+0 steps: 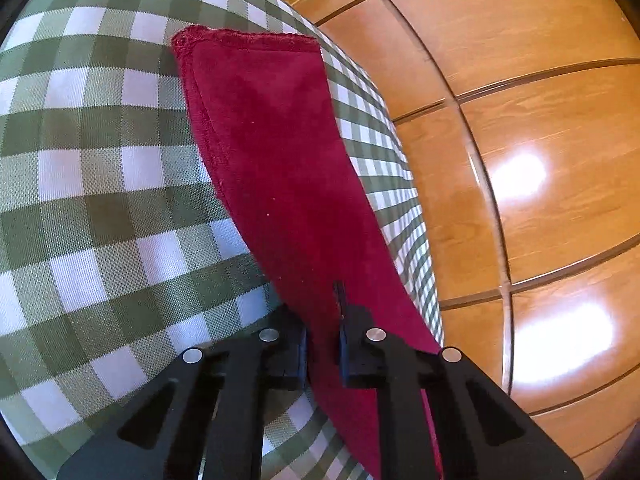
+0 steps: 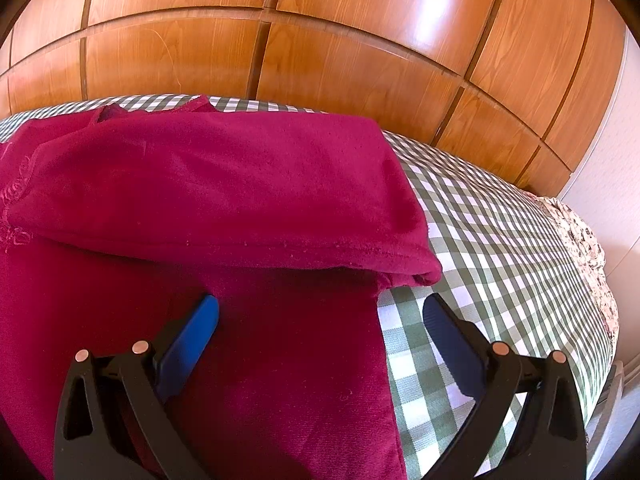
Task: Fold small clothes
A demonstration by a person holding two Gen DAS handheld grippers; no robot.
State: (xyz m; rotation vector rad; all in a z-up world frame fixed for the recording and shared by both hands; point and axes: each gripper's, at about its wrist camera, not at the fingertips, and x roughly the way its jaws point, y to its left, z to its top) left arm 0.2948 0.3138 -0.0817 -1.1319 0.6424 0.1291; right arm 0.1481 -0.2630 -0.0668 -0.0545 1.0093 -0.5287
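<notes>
Wooden panelling (image 2: pixel 320 40) backs a green-checked cover (image 1: pixel 100 200) where the red cloth (image 2: pixel 224 184) lies partly folded. It looks soft, light and limp, so edges or corners seem the best hold. Left gripper (image 1: pixel 323 354) angles down, jaws pinching the cloth's near end. Right gripper (image 2: pixel 320 320) tilts steeply over the cloth's edge, jaws spread and holding nothing.

**Open Bedspread on One Side, Wardrobe Closing Off the Other**

Bare checked bedspread (image 1: pixel 88 168) is lying open beside the red garment (image 1: pixel 272 152), giving a gripper room to pass. The wooden wardrobe (image 2: pixel 320 40) is walling off the bed's far edge just behind the garment's folded flap (image 2: pixel 224 184), which is standing raised above the lower layer.
</notes>
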